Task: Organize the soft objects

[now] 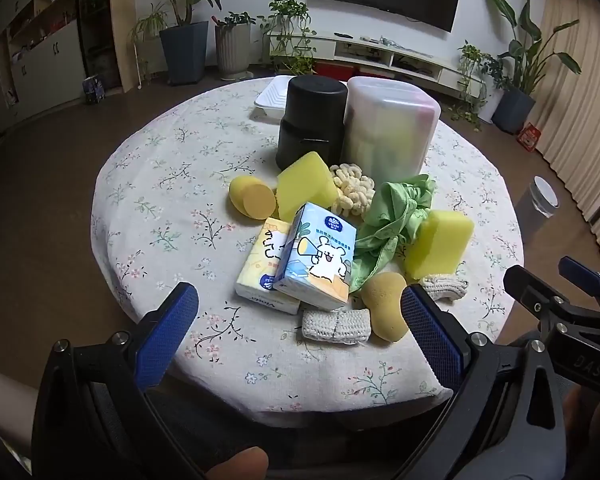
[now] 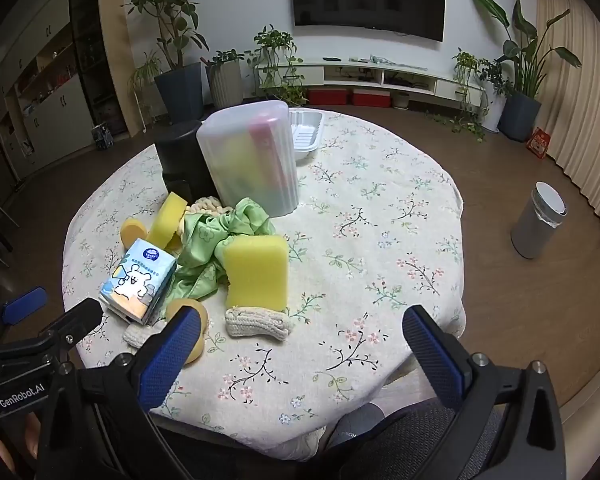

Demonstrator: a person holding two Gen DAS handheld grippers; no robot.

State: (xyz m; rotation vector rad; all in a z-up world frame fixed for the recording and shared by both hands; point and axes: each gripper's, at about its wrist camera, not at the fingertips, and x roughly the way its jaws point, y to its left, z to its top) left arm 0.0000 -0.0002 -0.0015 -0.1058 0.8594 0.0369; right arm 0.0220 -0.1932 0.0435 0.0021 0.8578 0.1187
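Observation:
A pile of soft things lies on the round floral table (image 1: 160,216): a blue tissue pack (image 1: 318,262) on a yellow tissue pack (image 1: 260,268), two yellow sponges (image 1: 306,188) (image 1: 438,244), orange sponges (image 1: 252,198) (image 1: 384,306), a green cloth (image 1: 396,216), a cream chenille pad (image 1: 352,188) and knitted cloths (image 1: 336,324). My left gripper (image 1: 300,328) is open and empty, just short of the pile. My right gripper (image 2: 302,344) is open and empty near the table's front edge, right of a yellow sponge (image 2: 256,272) and a knitted cloth (image 2: 256,326).
A black cylinder (image 1: 312,120) and a translucent lidded box (image 1: 388,128) stand behind the pile, with a white tray (image 1: 270,100) beyond. The translucent box (image 2: 252,160) and tray (image 2: 308,132) also show in the right wrist view. A grey bin (image 2: 538,226) stands on the floor at right.

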